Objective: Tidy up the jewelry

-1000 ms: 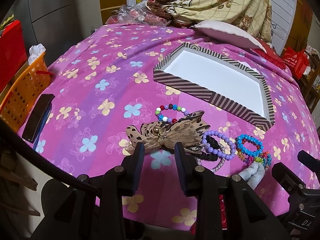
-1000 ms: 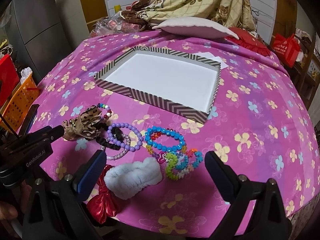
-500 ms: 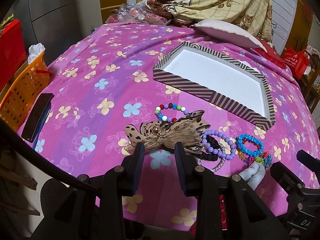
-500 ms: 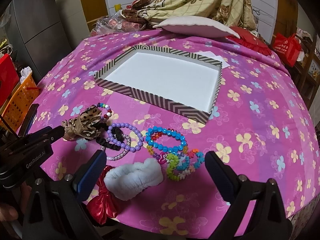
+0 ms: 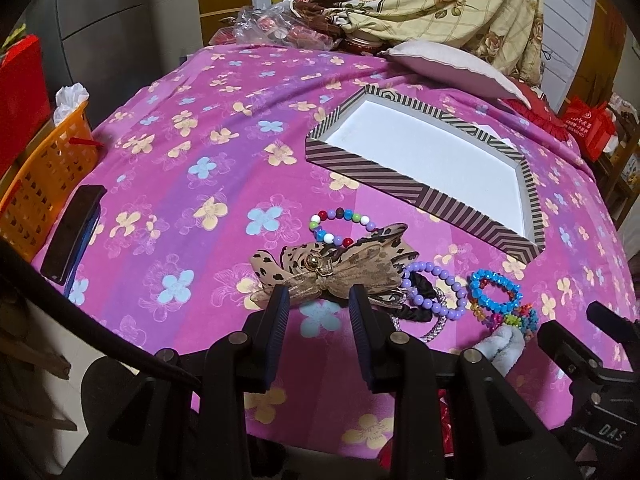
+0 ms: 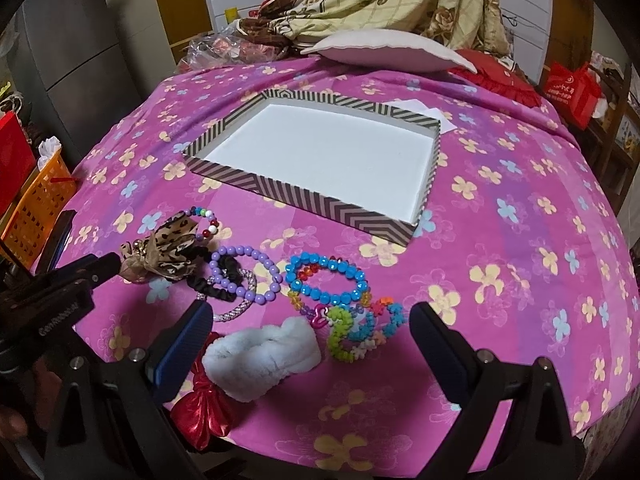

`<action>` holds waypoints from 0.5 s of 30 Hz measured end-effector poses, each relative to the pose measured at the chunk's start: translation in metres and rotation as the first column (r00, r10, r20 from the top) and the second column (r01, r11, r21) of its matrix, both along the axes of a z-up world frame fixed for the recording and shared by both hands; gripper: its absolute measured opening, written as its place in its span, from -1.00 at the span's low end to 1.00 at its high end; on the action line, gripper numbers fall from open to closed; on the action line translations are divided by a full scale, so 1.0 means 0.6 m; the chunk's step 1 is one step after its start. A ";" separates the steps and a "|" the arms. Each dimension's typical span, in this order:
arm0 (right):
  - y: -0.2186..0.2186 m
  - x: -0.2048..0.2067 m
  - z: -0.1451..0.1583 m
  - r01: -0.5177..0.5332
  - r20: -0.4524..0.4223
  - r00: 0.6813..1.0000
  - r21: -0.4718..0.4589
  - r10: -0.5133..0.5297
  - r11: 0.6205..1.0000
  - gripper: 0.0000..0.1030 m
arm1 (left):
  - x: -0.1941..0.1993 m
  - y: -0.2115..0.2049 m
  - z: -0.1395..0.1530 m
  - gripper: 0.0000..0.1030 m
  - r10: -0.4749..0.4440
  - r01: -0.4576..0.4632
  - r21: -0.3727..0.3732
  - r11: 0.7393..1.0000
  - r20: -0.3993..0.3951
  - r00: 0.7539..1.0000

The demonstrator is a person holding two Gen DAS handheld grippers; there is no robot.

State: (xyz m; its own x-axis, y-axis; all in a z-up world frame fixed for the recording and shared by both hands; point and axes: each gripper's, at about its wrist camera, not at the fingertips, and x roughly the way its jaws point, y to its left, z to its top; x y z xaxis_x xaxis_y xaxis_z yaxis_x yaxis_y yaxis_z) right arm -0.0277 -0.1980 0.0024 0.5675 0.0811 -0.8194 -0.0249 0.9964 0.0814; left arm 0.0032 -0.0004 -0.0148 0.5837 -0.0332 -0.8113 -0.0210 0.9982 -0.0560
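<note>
— Well, where does the jewelry sit?

— In a heap at the lower middle of both frames, on the pink flowered cloth point(image 6: 520, 184). My left tongs point(image 5: 318, 300) point at the leopard-print bow point(image 5: 340, 268); its lower edge lies just past the finger tips, and I cannot tell if they touch it. Behind the bow lies a multicoloured bead bracelet point(image 5: 340, 220). To the right come the purple bead bracelet point(image 6: 244, 276), lying over a black scrunchie point(image 6: 218, 286), then the blue bead bracelet point(image 6: 326, 280).

— And your right tongs?

— My right tongs point(image 6: 310, 328) are spread wide with nothing gripped. Between the two fingers lie the white fluffy scrunchie point(image 6: 264, 356) and a tangle of bright flower-bead bracelets point(image 6: 360, 328). A shiny red bow point(image 6: 202, 404) sits at the lower left, by the left finger.

— Are the left ones holding anything?

— No, they stand partly apart, empty.

— And the tray?

— The striped tray point(image 6: 332, 208) with a white bottom lies beyond the heap, toward the frame's centre, nothing in it. Farther back rests a pale cushion point(image 6: 384, 48); an orange basket point(image 5: 44, 184) stands at the left edge.
</note>
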 end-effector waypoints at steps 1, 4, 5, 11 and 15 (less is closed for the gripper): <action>-0.001 0.001 0.000 0.000 -0.002 1.000 0.000 0.000 1.000 0.95 | 0.000 0.004 0.001 -0.28 0.002 -0.002 -0.008 1.000 0.000 1.000; -0.002 0.001 0.001 -0.003 -0.004 1.000 0.000 0.003 1.000 0.95 | 0.001 0.019 0.004 -0.28 0.001 -0.001 -0.046 0.999 0.014 1.000; -0.003 0.001 0.001 -0.003 -0.004 1.000 0.000 0.003 1.000 0.95 | 0.002 0.025 0.004 -0.28 0.001 0.000 -0.058 0.998 0.013 1.000; -0.010 0.002 0.002 -0.002 -0.005 1.000 0.021 0.002 1.000 0.95 | 0.011 0.064 -0.003 -0.28 -0.016 0.010 -0.150 0.989 -0.037 0.999; -0.024 0.001 -0.004 -0.009 -0.016 1.000 0.039 0.010 0.999 0.95 | 0.015 0.073 -0.005 -0.26 -0.044 0.039 -0.139 0.990 -0.031 0.999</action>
